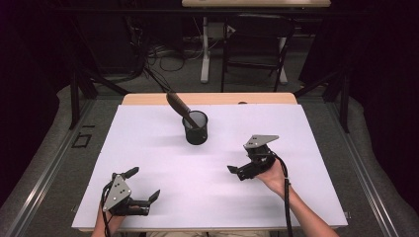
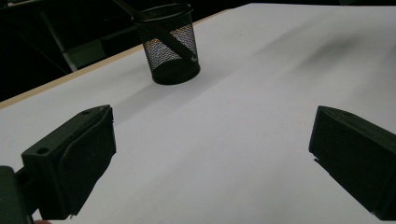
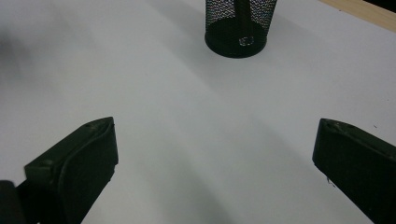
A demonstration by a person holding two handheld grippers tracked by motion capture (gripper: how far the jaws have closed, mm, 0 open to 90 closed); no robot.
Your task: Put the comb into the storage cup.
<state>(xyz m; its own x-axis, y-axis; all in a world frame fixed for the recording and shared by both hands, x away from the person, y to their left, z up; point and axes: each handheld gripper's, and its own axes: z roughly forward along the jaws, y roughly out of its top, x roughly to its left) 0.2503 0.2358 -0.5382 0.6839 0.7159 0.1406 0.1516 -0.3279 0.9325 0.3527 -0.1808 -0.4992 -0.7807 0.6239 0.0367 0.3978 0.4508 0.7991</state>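
- Table [image 1: 148, 148]: white top, wood edge at the far side.
- Cup [image 1: 195, 127]: 1 black mesh cup, upright, far centre; 1 dark tool [image 1: 179, 105] leans inside it.
- Left gripper [image 1: 144, 184]: near-left corner, jaws spread, empty.
- Right gripper [image 1: 236, 170]: near right, well apart from the cup, jaws spread, empty.

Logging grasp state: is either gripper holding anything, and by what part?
Nothing held. Left gripper and right gripper are both open over the white table; the tool stands in the mesh cup.
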